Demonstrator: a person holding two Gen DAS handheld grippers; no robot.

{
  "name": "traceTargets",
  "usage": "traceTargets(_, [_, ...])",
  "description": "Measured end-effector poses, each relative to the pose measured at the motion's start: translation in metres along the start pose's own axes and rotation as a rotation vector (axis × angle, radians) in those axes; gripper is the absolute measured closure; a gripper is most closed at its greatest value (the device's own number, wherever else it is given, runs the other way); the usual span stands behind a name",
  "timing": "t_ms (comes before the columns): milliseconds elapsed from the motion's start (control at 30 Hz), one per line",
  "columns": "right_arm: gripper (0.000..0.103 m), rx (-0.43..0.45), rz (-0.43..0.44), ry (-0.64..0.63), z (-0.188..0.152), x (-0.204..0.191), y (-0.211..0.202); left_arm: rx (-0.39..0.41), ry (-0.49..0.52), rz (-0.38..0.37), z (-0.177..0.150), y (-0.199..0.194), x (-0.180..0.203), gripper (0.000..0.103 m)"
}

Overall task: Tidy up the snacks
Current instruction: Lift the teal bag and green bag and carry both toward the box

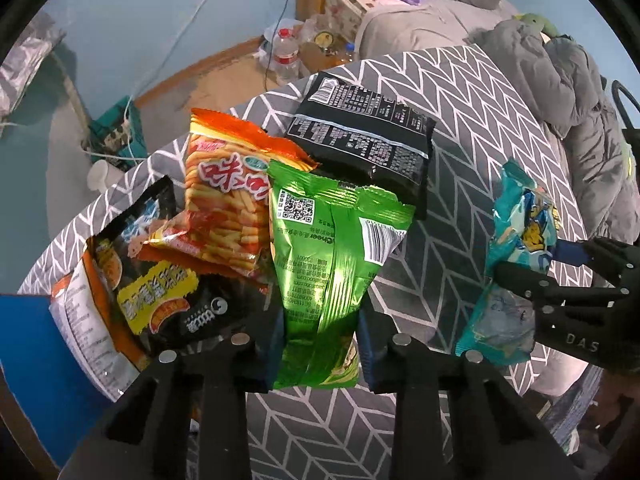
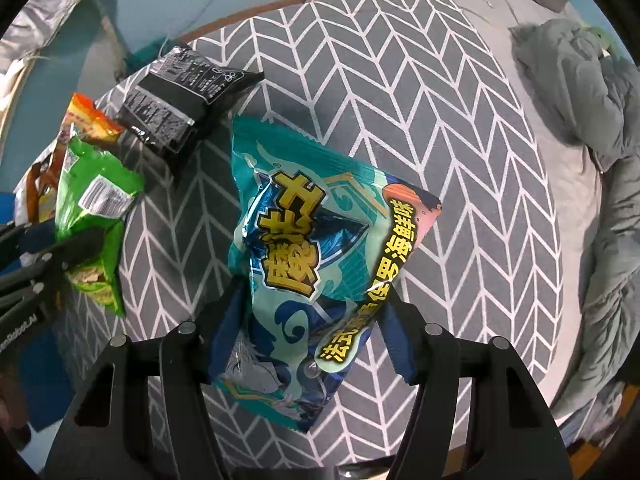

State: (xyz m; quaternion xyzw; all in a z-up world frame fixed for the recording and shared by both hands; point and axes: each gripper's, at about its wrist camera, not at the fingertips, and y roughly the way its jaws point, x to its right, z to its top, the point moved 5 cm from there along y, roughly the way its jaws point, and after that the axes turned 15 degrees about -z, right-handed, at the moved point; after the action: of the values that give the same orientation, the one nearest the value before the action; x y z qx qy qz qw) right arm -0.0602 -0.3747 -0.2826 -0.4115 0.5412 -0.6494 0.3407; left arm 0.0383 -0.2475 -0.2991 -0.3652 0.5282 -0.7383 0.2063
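Both hands are mid-pick, each with one packet. In the left wrist view the left gripper (image 1: 320, 344) has its jaws clamped on the lower part of the green snack bag (image 1: 332, 264), which stands at the centre of the frame with its barcode side showing and its top leaning against the pile behind it. That pile fills the left half of the frame: an orange-red packet of stick snacks (image 1: 228, 196) just beside the green bag, a black-and-yellow packet (image 1: 168, 292) below it at the lower left, and a black packet (image 1: 360, 136) lying back-side up at upper centre, all on the grey chevron-patterned cloth (image 1: 460, 92). In the right wrist view the right gripper (image 2: 312, 328) is closed on the teal snack bag (image 2: 316, 264), pinching it at its narrowed waist; the bag hangs at frame centre and appears lifted clear of the cloth, though the fisheye makes the gap hard to be sure of. The same teal bag shows at the right edge of the left view, well apart from the pile. No box or tray is plainly in view; a blue surface (image 1: 36, 360) at the lower left of the left view may be one. Next, I judge, each bag must be carried to its sorting place without slipping, the green one lifted straight so the leaning packets do not tumble.
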Motion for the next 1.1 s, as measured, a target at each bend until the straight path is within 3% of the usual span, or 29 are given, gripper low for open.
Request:
traceTargets(233, [0.039,0.025,0.025,-0.007,-0.005,0.018,-0.029,0.025,-0.037,-0.005,-0.010,-0.016,-0.002,0.075])
traceTargets(333, [0.039,0.038,0.036,-0.030,0.019,0.022,-0.029,0.043,-0.045,-0.006,-0.015,-0.027,0.000,0.075])
traceTargets(1100, [0.039,0.176,0.118,-0.180,0.022,-0.020,-0.121,0.235,-0.213,-0.035,-0.043,-0.129,-0.010,0.075])
